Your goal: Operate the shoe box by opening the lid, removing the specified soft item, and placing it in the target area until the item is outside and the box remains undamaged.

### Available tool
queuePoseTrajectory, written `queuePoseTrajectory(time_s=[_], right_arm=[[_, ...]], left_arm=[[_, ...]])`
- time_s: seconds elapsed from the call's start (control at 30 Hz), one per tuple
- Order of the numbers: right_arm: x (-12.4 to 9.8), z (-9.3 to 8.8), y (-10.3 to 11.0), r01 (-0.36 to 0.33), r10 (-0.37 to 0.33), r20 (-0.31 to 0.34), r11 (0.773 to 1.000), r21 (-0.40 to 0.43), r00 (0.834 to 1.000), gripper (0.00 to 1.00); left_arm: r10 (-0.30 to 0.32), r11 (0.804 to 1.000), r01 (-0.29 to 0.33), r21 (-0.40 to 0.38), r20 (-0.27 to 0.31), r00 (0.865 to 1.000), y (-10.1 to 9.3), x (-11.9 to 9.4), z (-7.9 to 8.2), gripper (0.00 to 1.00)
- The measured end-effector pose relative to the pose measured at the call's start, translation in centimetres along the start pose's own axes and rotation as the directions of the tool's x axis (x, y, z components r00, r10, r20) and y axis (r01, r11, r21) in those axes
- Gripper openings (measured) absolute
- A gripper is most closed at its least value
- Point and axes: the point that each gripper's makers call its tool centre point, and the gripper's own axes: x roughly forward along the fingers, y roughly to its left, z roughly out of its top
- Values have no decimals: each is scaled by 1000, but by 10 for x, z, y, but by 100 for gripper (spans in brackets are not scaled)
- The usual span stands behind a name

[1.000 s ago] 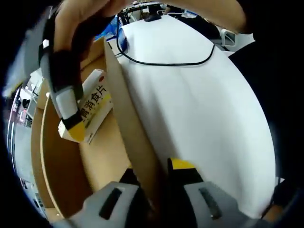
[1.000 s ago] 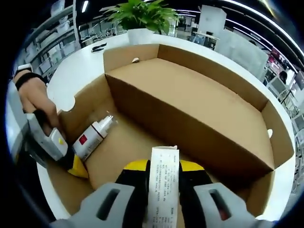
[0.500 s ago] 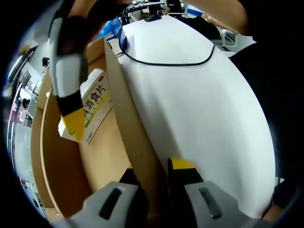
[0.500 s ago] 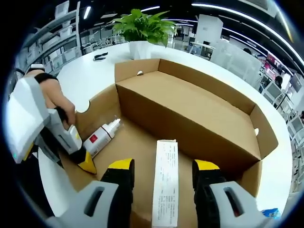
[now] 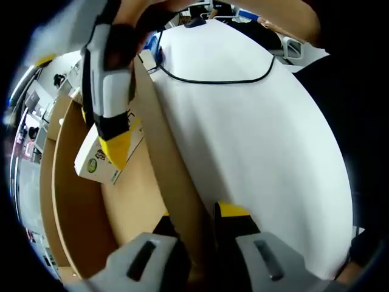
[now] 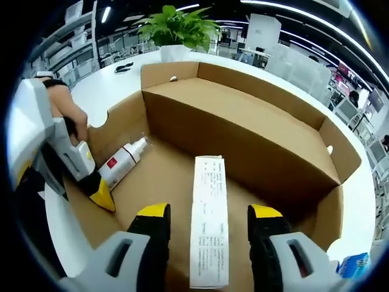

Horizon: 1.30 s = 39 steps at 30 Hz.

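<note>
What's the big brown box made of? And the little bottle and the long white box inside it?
The big brown box looks like matte cardboard: plain tan walls with folded flaps and cut notches. The little bottle seems to be smooth white plastic with a clear cap and a red label, slightly shiny. The long white box looks like thin printed card, with flat faces, sharp edges and small text.

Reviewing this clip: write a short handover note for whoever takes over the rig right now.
Left gripper: shut on the shoe box side wall, steadying it.
Right gripper: open, its jaws either side of the white carton, which lies on the box floor.
A spray bottle lies in the box by the left gripper.
Done: lid open.
Left: nothing is out yet; take out the specified item and place it on the white table, keeping the box intact.
</note>
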Motion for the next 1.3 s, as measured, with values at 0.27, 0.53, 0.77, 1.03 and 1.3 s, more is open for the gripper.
queuePoseTrajectory(time_s=[0.27, 0.53, 0.77, 1.03, 1.3], right_arm=[[2, -3, 3, 3, -3, -17, 1000, 13, 1000, 38], [5, -9, 2, 2, -1, -43, 1000, 22, 999, 32], [6, -9, 2, -7, 8, -44, 1000, 28, 999, 24], [5, -10, 1, -1, 2, -46, 1000, 30, 999, 23], [2, -5, -3, 8, -8, -13, 1000, 12, 1000, 22]], left_arm=[[1, 1000, -1, 2, -1, 1000, 1, 0, -1, 12], [0, 1000, 0, 0, 0, 1000, 1, -1, 0, 12], [0, 1000, 0, 0, 0, 1000, 0, -1, 0, 12], [-1, 1000, 1, -1, 1, 1000, 0, -1, 0, 12], [-1, 1000, 1, -2, 1, 1000, 0, -1, 0, 12]])
